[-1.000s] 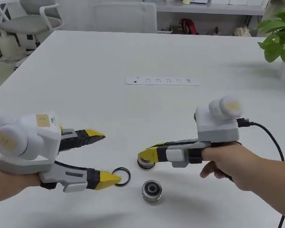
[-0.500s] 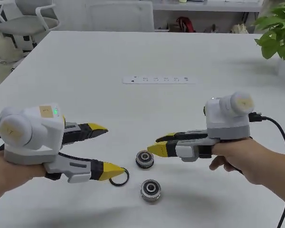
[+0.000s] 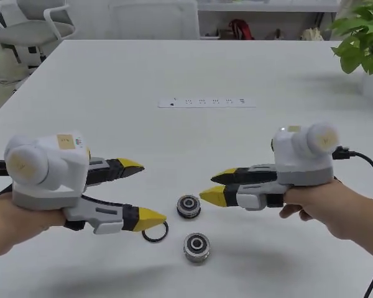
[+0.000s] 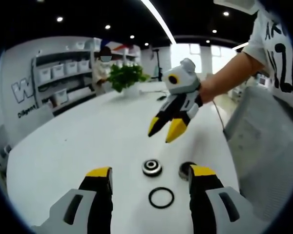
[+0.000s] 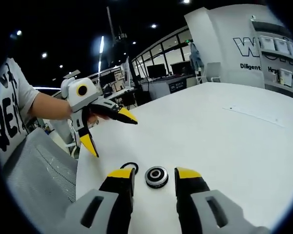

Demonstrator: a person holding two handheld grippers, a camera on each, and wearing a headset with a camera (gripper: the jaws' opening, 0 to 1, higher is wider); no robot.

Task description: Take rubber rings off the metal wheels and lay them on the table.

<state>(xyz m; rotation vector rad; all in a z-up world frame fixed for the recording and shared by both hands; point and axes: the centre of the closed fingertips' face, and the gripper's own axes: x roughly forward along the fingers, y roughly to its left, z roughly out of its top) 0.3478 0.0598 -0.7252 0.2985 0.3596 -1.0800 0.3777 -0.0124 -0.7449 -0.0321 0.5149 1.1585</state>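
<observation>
Left tool gapes wide, empty, beside a black rubber ring; right tool, narrowly parted, empty, near a round metal wheel.

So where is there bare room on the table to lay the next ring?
Bare: the wide stretch of table between the power strip and the left claw and right claw, and beyond the strip. Crowded: the near patch between the claws, with the ring, farther wheel and nearer wheel.
</observation>
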